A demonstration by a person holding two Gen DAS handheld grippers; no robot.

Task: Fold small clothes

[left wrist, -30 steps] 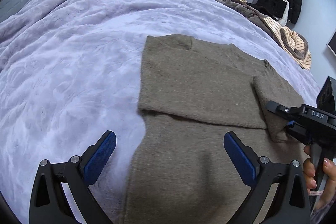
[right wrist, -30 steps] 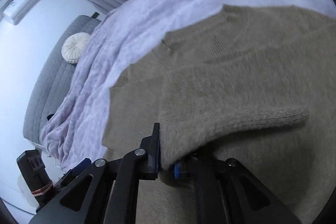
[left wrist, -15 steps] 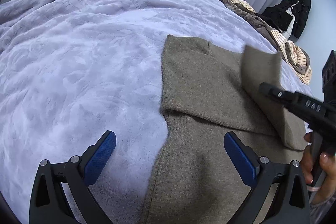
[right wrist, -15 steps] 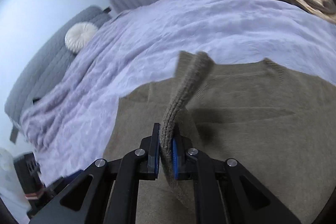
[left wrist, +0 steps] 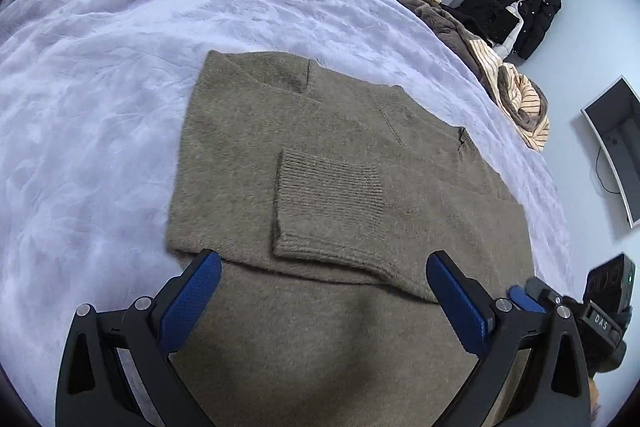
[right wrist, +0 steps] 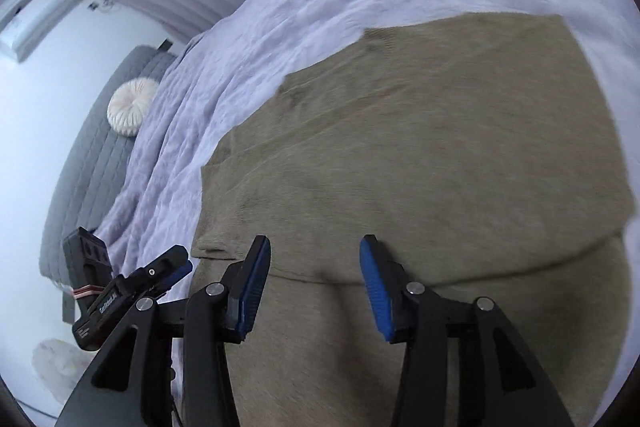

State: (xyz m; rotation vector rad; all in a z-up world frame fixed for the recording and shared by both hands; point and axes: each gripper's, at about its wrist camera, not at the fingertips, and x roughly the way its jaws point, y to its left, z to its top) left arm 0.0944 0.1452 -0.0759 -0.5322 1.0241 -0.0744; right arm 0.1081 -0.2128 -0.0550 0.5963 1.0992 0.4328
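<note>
Left wrist view, olive-brown sweater [left wrist: 344, 195] flat on lilac bed blanket [left wrist: 120, 47], ribbed cuff [left wrist: 328, 203] folded across it, left claw [left wrist: 320, 307] wide open and empty, right claw [right wrist: 316, 287] opening, nothing between its pads.

My olive-brown knit sweater [left wrist: 320, 187] lies flat on the lavender bedspread [left wrist: 120, 67], neckline toward one o'clock, both sleeves folded in across the chest, the ribbed cuff [left wrist: 328, 195] of the top sleeve resting at centre and pointing toward nine o'clock.
</note>
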